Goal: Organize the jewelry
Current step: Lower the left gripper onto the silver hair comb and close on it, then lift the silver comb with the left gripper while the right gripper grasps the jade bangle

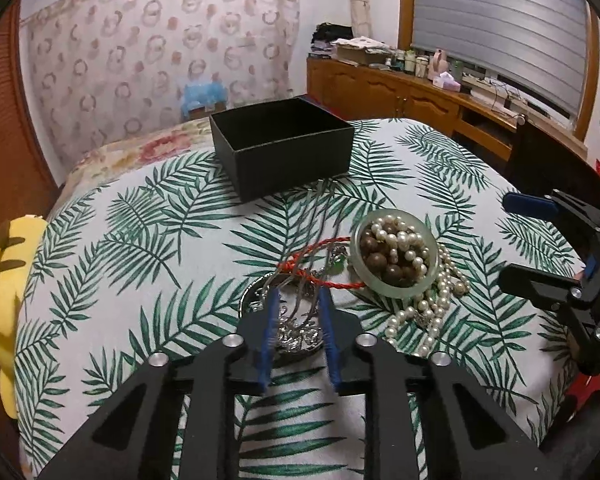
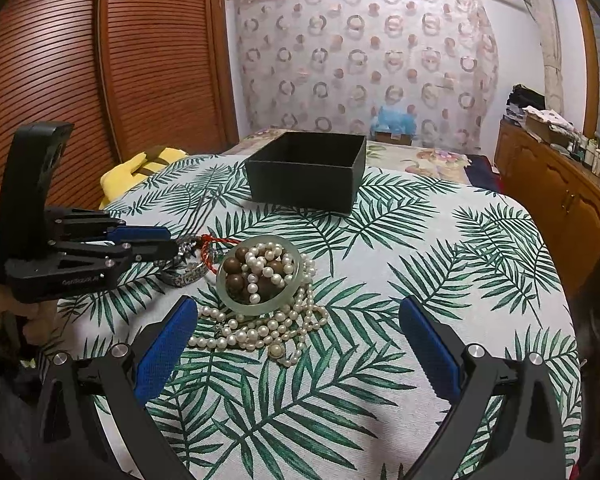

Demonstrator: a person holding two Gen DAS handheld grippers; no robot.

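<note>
Before the empty black box point(image 1: 283, 148), all jewelry lay unsorted; left gripper point(image 1: 298, 300) fingers pinched silver bracelet point(image 1: 295, 332), right gripper point(image 2: 297, 344) fingers spread.

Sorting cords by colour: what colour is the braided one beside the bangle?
Red braided cord; left wrist view shows it best.

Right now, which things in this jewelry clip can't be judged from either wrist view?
- Black box floor: its near wall hides it in both views.
- Silver piece: the left gripper fingers straddle and partly cover it; contact unclear.
- Pearl strand: partly under the glass ring; length and clasp unreadable.
- Dresser items: too small.
</note>
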